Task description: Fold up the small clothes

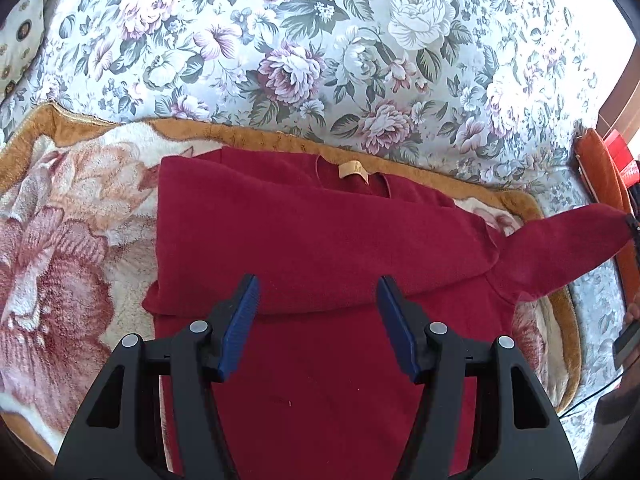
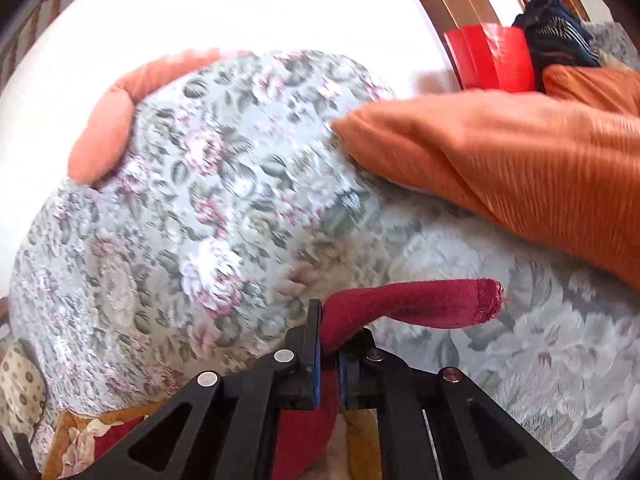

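A dark red sweater (image 1: pixel 304 240) lies on a plush flowered blanket (image 1: pixel 60 240), neck label at the far side, its left sleeve folded across the chest. My left gripper (image 1: pixel 318 300) hovers open above the sweater's middle, nothing between its blue pads. The right sleeve (image 1: pixel 560 248) stretches up and to the right, lifted off the blanket. In the right wrist view my right gripper (image 2: pixel 330 344) is shut on that sleeve (image 2: pixel 408 308), whose cuff sticks out to the right past the fingers.
A floral bedspread (image 1: pixel 320 48) covers the bed beyond the blanket. An orange cushion (image 2: pixel 520 160) lies at the right, with a red object (image 2: pixel 492 58) and dark cloth behind it. A patterned pillow (image 1: pixel 20 40) sits far left.
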Motion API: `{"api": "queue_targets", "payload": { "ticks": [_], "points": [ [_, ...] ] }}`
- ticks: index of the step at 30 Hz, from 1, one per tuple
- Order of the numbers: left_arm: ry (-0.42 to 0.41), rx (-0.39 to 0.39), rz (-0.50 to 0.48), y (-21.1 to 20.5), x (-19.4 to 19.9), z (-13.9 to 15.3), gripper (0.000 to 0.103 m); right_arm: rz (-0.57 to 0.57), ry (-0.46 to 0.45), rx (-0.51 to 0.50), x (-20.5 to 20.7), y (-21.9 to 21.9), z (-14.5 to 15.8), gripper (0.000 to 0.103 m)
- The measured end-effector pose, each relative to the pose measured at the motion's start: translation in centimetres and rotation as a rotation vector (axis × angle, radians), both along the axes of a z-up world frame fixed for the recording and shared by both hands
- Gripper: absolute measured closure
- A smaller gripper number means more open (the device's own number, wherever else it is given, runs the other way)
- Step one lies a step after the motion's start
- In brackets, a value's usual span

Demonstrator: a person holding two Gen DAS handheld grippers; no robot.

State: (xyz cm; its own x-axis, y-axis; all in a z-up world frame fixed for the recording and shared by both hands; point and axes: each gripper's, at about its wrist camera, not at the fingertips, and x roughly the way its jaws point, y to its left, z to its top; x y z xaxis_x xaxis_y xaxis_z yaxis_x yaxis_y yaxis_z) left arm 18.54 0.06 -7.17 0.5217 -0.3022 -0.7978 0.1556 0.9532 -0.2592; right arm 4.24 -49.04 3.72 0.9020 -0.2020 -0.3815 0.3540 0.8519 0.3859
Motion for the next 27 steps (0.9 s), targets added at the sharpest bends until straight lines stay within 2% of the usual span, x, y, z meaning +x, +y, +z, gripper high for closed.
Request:
{"api": "queue_targets", "payload": {
  "ticks": [4,8,12,17,20,21,22,27],
  "points": [
    [-0.023,-0.034,0.03,1.7,-0.1,1.0,0.042,0.212,-0.037,-0.089,1.7,6.3,4.5,0.098],
    [-0.037,-0.056,0.069,3.7,0.0,1.5,0.042,0.442,-0.023,-0.131,5.0,14.7,5.0,0.098],
    [-0.045,-0.079,0.116,6.2,0.2,1.7,0.042,0.615,0.055,-0.149,9.5,23.7,1.0,0.098],
    [-0.027,-0.094,0.164,8.6,0.8,0.7,0.042,0.773,0.202,-0.156,14.1,34.4,-8.1,0.098],
    [0.001,-0.102,0.168,9.0,1.1,-0.2,0.042,0.884,0.417,-0.209,16.2,40.3,-14.4,0.096],
    [0.002,-0.101,0.163,9.1,1.1,-0.4,0.042,0.925,0.476,-0.19,16.3,41.2,-15.8,0.095],
    [0.0,-0.098,0.158,9.1,1.1,-0.4,0.042,0.95,0.501,-0.167,16.0,41.6,-16.5,0.089],
    [0.002,-0.11,0.145,8.9,1.4,-0.7,0.042,0.962,0.43,-0.067,13.6,37.5,-14.2,0.084]
  ]
}}
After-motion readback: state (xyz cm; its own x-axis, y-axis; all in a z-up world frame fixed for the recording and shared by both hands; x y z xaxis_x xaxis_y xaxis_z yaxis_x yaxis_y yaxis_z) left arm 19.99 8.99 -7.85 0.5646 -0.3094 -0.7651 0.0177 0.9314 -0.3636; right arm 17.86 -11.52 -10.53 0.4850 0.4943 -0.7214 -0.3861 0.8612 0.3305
